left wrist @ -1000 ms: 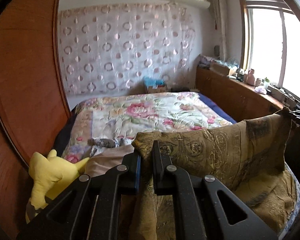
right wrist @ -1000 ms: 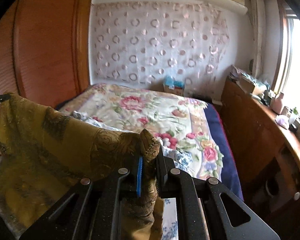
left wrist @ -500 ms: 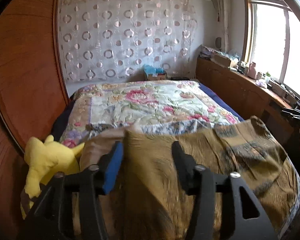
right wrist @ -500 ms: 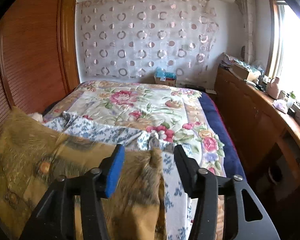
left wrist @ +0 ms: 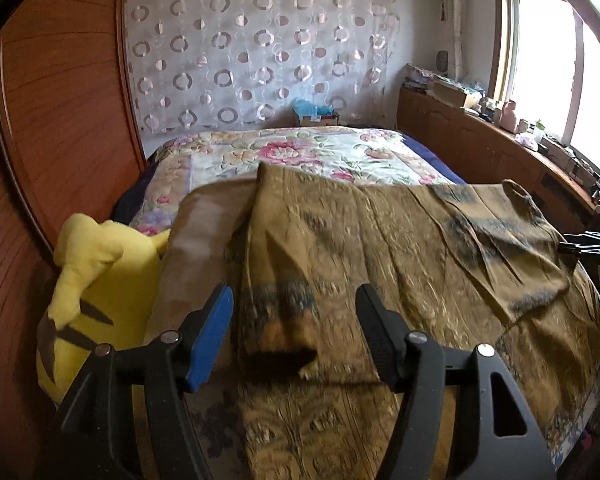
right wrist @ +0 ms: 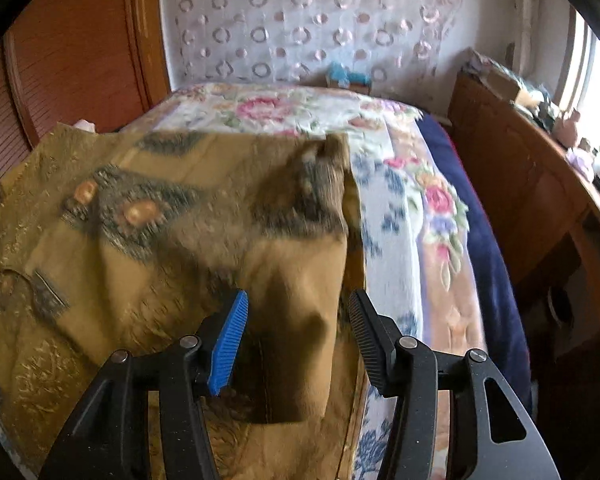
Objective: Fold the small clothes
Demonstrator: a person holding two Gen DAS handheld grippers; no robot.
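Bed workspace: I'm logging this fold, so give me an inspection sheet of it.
Surface: bed with floral quilt.
Job's things: olive-gold patterned garment lying folded over on the bed, released.
Clutter: yellow plush toy at the bed's left edge; blue-topped box by the wall.
Grippers: left gripper opening, right gripper open; cloth between both, not pinched.
Cables: nothing seen.
Surroundings: wooden wardrobe, circle-patterned curtain, cluttered windowsill.
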